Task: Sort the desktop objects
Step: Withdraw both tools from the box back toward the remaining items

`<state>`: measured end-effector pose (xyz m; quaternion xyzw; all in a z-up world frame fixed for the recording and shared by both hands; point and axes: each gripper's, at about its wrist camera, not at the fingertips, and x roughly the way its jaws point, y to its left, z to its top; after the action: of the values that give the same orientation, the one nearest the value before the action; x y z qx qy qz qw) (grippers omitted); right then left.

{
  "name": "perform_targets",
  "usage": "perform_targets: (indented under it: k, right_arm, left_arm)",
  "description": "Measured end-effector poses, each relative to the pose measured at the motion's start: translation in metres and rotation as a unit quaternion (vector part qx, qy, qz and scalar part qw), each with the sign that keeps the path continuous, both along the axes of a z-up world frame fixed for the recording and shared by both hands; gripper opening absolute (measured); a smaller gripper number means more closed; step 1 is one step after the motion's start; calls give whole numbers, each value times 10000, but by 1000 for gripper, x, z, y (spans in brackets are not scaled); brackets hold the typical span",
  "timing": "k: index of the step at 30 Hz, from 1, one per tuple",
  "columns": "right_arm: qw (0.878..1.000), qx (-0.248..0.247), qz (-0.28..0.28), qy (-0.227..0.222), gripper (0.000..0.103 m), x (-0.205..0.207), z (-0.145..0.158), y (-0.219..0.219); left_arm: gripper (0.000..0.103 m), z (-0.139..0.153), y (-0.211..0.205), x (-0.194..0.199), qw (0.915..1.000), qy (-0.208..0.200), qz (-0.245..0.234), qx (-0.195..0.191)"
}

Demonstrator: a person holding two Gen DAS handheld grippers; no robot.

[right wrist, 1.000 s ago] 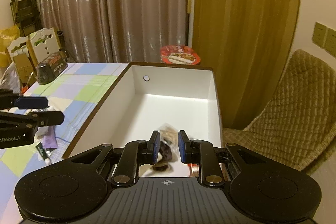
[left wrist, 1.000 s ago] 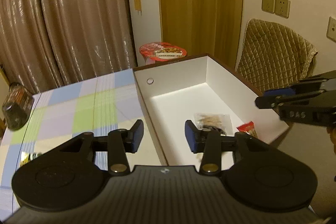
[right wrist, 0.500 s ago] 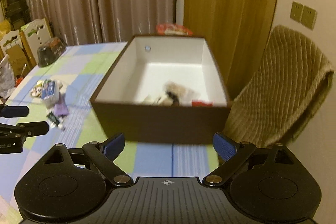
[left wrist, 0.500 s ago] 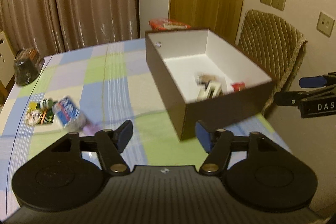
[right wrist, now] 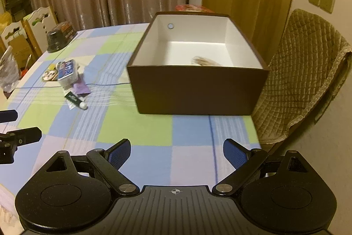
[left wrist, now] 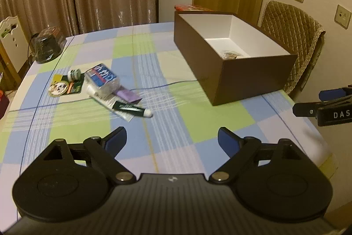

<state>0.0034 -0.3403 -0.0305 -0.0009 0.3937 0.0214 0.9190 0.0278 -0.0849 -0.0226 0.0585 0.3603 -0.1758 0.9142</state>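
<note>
A brown box with a white inside stands on the right of the checked tablecloth; it also shows in the right wrist view, with a small packet inside. A pile of small items lies to its left: a blue tissue pack, a green tube, a purple packet, a green card. My left gripper is open and empty over the near table. My right gripper is open and empty in front of the box.
A dark wrapped bowl sits at the far left table edge. A red-lidded noodle cup stands behind the box. A padded chair is right of the table. Curtains and a wooden door are behind.
Both grippers have pulled back from over the box toward the near table edge. The right gripper opened from nearly shut to wide. The left gripper opened wider.
</note>
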Motion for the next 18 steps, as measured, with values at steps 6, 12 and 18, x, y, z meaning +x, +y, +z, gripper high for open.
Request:
perform_targets:
  k: [6,12,18]
  right_arm:
    - [9998,-35,203,21,93,-1,0,22]
    - [9984,-65,556,78,93,2,-3,48]
    - [9934,-40,1135,135,93,20,-8,68]
  left_arm:
    - [90,-3,20,-6,9999,82,148,-27]
    - [91,-4,42,-6,9994,116,330,-21]
    - [91,-3,62,-1,9970,175,746,-106]
